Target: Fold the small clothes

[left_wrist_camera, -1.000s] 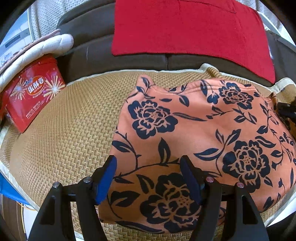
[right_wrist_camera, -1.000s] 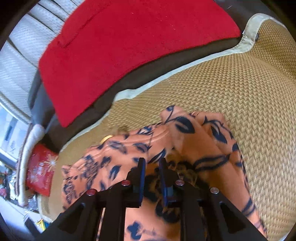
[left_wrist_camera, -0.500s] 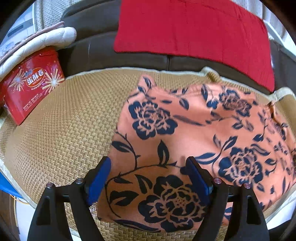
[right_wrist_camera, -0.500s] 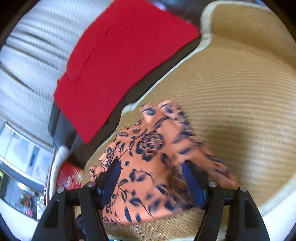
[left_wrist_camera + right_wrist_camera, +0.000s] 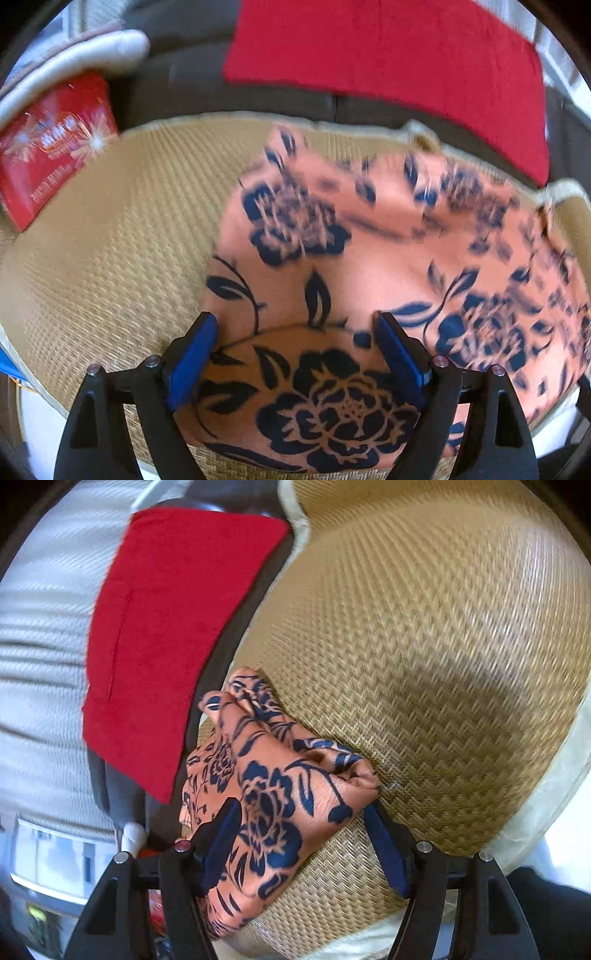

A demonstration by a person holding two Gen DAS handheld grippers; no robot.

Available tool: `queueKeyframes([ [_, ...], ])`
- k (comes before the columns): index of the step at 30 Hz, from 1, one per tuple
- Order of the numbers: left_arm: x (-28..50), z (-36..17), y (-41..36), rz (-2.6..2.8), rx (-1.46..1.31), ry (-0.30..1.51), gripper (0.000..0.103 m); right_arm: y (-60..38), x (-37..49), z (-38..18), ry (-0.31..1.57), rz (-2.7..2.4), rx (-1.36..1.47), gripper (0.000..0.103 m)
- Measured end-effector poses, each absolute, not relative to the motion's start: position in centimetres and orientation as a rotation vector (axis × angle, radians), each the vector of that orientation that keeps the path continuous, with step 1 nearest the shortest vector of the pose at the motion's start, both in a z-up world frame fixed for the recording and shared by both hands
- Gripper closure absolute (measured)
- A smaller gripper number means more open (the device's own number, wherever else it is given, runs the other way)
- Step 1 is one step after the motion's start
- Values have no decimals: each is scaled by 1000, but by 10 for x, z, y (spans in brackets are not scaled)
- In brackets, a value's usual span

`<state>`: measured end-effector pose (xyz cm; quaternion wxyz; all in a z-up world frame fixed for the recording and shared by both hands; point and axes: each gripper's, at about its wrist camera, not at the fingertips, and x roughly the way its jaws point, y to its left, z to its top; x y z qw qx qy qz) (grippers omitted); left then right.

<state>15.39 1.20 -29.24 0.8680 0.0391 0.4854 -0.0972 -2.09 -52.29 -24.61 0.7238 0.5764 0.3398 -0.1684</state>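
On the woven mat [image 5: 110, 266] lies the orange floral garment [image 5: 369, 266], and everything is placed relative to it. Nearest the left wrist camera, the left gripper [image 5: 295, 354] stands with its blue-padded fingers [image 5: 192, 358] spread wide, one at the garment's left edge and one over its middle; a folded or raised near corner with a large dark flower sits between them, and nothing is pinched. Whether the pads press on the cloth cannot be told. Beyond the gripper the garment spreads flat over the right half of the mat, its far part blurred. Left of the garment the mat is bare weave. Farther back and to the left a red box [image 5: 55, 147] with starburst print leans at the mat's edge, with a pale cushion [image 5: 74, 59] above it. Behind the garment runs a dark sofa back [image 5: 177, 85] with a red cloth [image 5: 388, 62] draped over it.

From the right wrist camera, the right gripper [image 5: 306, 834] is likewise released, fingers [image 5: 384, 845] wide apart. The garment's [image 5: 266, 782] bunched end lies between them, nearer the left finger, with creased folds rising toward a rumpled point. To the right of the garment the mat [image 5: 424, 646] stretches away, edged by a pale border. Beyond the garment's far tip hangs the red cloth [image 5: 166, 627] against a ribbed white fabric [image 5: 37, 646].
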Motion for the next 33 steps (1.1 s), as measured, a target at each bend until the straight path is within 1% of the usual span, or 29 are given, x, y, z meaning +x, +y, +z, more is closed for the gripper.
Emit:
queueKeyframes([
  [5, 151, -280, 8, -215, 125, 949, 16, -516, -1, -245, 728, -383, 1241, 32],
  [6, 152, -279, 9, -207, 120, 948, 16, -514, 5, -245, 738, -391, 1227, 38],
  [7, 155, -278, 11, -203, 109, 949, 16, -510, 12, -246, 759, -408, 1198, 61],
  [8, 158, -276, 15, -198, 86, 952, 16, -506, 21, -245, 786, -432, 1147, 71],
  [12, 161, -269, 31, -169, 37, 939, 16, -491, 39, -241, 796, -466, 1053, 79],
  [15, 162, -260, 47, -131, 14, 913, 16, -474, 55, -219, 770, -455, 962, 81],
  [19, 168, -247, 77, -5, 13, 871, 16, -437, 89, -173, 736, -389, 800, 83],
  [23, 168, -234, 113, 99, -27, 813, 16, -380, 128, -127, 709, -288, 662, 83],
  [27, 164, -229, 151, 166, -75, 791, 16, -309, 155, -99, 681, -166, 570, 83],
  [30, 162, -230, 178, 206, -110, 795, 16, -251, 185, -104, 706, -64, 535, 83],
  [33, 163, -236, 200, 237, -153, 815, 16, -201, 205, -136, 795, 16, 524, 83],
])
